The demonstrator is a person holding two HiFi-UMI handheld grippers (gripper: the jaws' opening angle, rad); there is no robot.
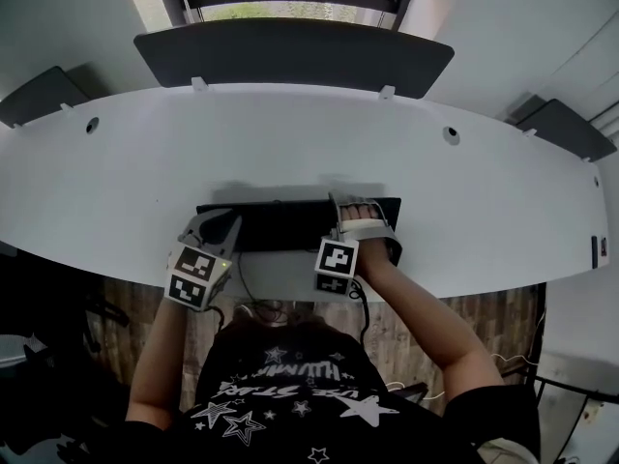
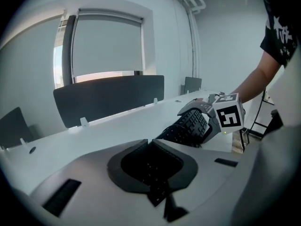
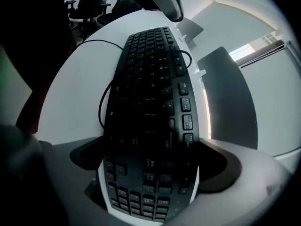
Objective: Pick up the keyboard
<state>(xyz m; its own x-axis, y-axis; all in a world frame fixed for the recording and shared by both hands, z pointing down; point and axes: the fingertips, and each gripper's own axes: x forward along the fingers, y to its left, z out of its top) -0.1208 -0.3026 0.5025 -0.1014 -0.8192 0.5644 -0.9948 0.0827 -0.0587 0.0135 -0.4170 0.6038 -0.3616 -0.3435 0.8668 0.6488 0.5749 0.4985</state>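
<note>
The left gripper [image 2: 151, 171] has its fingers [image 2: 89, 171] shut tight on the left end of the black keyboard [image 3: 150, 79]. The right gripper [image 3: 150, 182] pinches its right end. The keyboard stretches between them, over the near edge of the white desk [image 1: 116, 172].

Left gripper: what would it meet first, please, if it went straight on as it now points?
The left gripper is shut on the keyboard, so that comes first. Past it, probably the white desk, short of the dark divider panel; depth is unclear.
</note>
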